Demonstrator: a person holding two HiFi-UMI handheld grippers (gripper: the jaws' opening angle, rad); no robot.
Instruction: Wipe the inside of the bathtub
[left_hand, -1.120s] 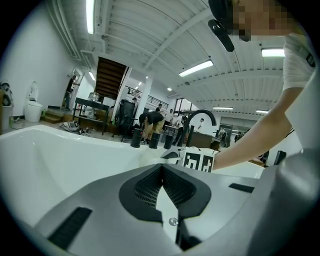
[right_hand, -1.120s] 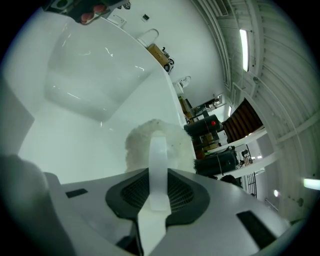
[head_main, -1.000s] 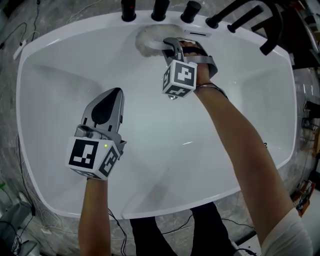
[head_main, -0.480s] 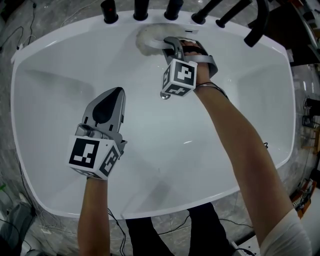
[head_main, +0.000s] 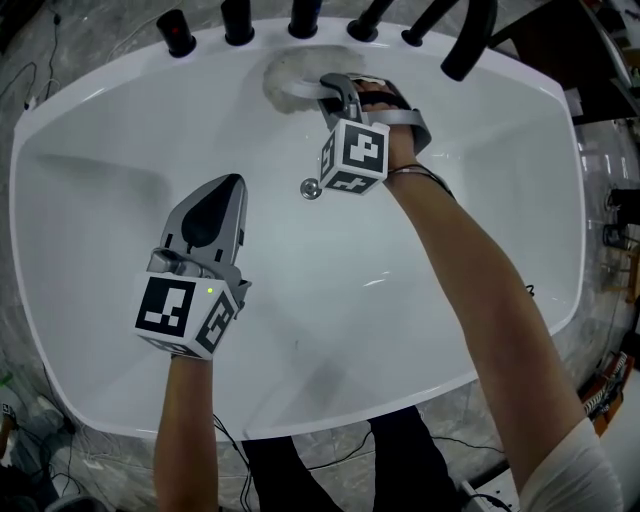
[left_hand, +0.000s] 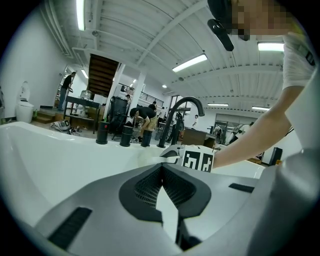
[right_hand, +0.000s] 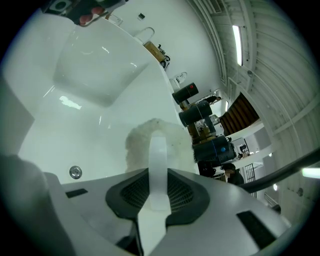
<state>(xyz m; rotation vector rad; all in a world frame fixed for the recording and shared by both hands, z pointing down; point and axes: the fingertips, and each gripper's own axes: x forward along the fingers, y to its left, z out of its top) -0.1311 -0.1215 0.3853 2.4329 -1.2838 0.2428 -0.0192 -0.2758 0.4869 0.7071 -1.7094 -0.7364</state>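
Up at the tap end of the bathtub (head_main: 90, 230), the right gripper (head_main: 338, 92) is clamped on the flat white handle of a fluffy white scrub pad (head_main: 290, 78). The pad sits against the tub's inner wall just below the row of dark knobs (head_main: 238, 20). I'd call this mid-wipe, probably early going by how much basin is left, though you can't really tell clean from dirty on white. The left gripper (head_main: 225, 195) hovers over the middle of the basin, jaws pinched together on nothing, basically along for the ride. Next move is probably dragging the pad along or down the wall toward the drain (head_main: 311, 188) with some pressure on it. Room-wise there's loads of open tub floor on both sides, but the knobs and the curved spout (head_main: 470, 35) crowd the rim right above the pad, so go down, not up.
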